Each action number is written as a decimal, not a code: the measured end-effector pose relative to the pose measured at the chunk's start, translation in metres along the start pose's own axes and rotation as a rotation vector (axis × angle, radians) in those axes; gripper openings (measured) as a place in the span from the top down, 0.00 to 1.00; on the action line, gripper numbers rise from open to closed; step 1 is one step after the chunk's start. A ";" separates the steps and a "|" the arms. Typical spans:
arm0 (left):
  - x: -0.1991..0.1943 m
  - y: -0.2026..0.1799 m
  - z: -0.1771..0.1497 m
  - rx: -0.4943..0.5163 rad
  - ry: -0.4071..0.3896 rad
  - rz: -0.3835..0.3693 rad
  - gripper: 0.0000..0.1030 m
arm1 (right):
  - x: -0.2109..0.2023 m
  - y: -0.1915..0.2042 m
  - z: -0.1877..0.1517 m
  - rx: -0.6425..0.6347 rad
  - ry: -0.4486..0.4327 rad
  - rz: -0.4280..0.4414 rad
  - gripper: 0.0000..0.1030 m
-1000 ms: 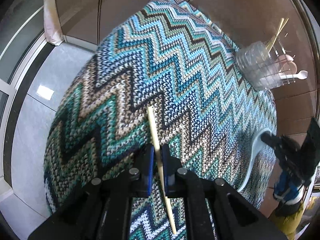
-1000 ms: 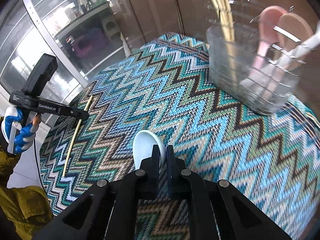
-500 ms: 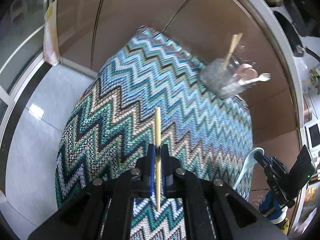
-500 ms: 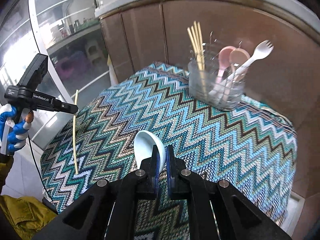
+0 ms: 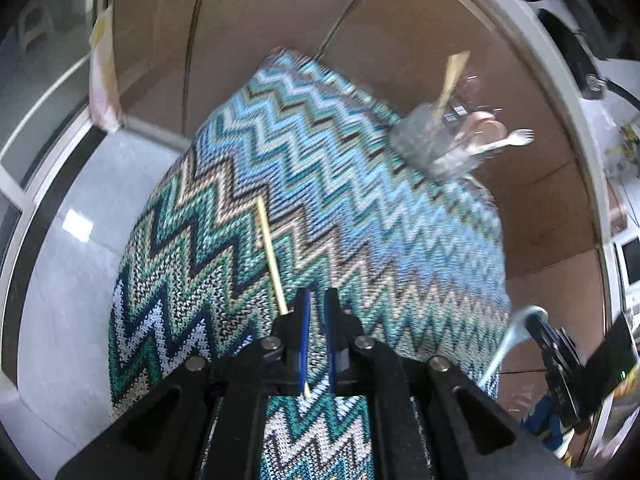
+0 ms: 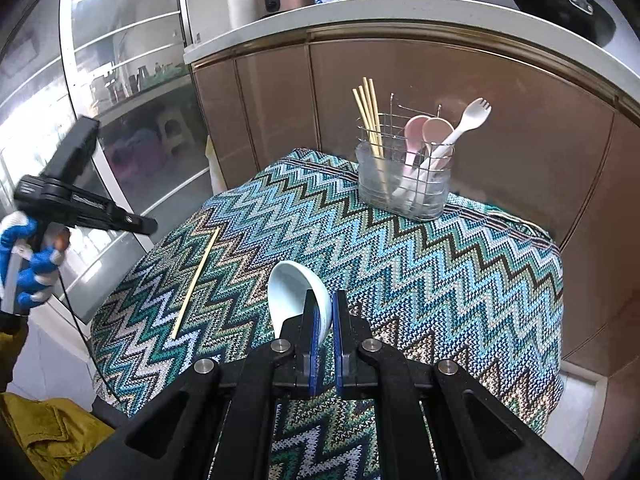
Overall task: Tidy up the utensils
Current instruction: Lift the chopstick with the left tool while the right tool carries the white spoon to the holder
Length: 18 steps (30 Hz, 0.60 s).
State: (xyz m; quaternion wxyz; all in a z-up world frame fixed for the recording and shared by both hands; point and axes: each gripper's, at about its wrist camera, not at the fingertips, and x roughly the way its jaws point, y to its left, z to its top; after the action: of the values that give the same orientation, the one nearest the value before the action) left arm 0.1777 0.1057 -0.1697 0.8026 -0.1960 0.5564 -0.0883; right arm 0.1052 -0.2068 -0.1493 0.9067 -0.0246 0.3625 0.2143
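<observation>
A single wooden chopstick (image 5: 271,254) (image 6: 196,280) lies flat on the zigzag cloth (image 6: 440,264) near its left edge. My left gripper (image 5: 316,296) (image 6: 150,225) hovers above it and apart from it. Its jaws are opening by a narrow gap with nothing pressed between the pads. My right gripper (image 6: 324,298) (image 5: 534,322) is shut on the handle of a white spoon (image 6: 296,292) (image 5: 516,332), whose bowl sticks up past the fingers. A wire utensil holder (image 6: 404,184) (image 5: 436,148) stands at the far side with chopsticks, pink spoons and a white spork in it.
Brown cabinet fronts (image 6: 500,128) rise right behind the covered table, under a white counter with pans. Glass doors (image 6: 132,92) stand to the left and grey floor tiles (image 5: 72,264) lie below. A blue-gloved hand (image 6: 24,276) in a yellow sleeve holds the left gripper.
The chopstick hung in the left gripper's jaws before; now it lies on the cloth, free of them. The right gripper has drawn back and up from the holder with the spoon.
</observation>
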 end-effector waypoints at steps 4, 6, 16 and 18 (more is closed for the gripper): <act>0.027 0.008 0.008 -0.035 0.035 0.032 0.84 | 0.007 -0.007 -0.005 0.020 0.004 0.013 0.94; 0.039 0.011 0.014 -0.047 0.048 0.044 0.75 | 0.013 -0.012 -0.008 0.035 0.010 0.022 0.94; 0.080 0.016 0.027 -0.077 0.101 0.136 0.76 | 0.030 -0.036 -0.018 0.097 0.025 0.049 0.94; 0.085 0.016 0.029 -0.077 0.109 0.155 0.77 | 0.033 -0.040 -0.020 0.108 0.027 0.059 0.94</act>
State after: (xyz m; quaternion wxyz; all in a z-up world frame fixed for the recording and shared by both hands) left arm 0.2344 0.0961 -0.2408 0.7674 -0.1778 0.6158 -0.0152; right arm 0.1299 -0.2345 -0.1901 0.8951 0.0321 0.3860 0.2208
